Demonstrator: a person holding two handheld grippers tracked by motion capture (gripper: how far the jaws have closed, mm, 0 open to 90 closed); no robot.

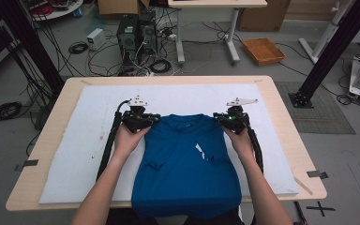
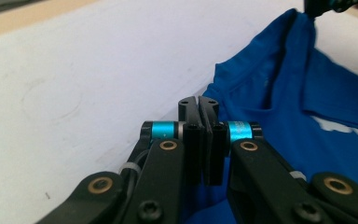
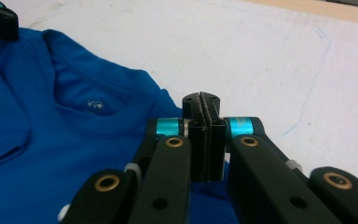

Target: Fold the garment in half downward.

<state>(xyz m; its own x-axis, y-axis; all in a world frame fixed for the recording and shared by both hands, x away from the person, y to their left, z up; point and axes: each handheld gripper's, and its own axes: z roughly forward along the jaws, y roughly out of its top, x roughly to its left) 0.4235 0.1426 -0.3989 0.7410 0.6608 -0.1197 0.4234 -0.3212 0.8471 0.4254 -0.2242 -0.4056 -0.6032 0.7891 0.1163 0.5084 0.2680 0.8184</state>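
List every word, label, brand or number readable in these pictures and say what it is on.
No text can be read.
Blue T-shirt, inside the neck: a small white printed mark, too blurred to read.
Blue T-shirt front: a white print, mostly folded under, not legible.

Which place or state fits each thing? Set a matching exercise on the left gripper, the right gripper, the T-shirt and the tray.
Things:
1. left gripper
2. right gripper
3. blue T-shirt
4. orange tray

Descriptions:
A. on the floor beyond the table
B. shut at the shirt's right shoulder
C. spread on the white mat, hem over the near edge
D. shut at the shirt's left shoulder

Pairs: 1-D, 2-B, 3-C, 4-A
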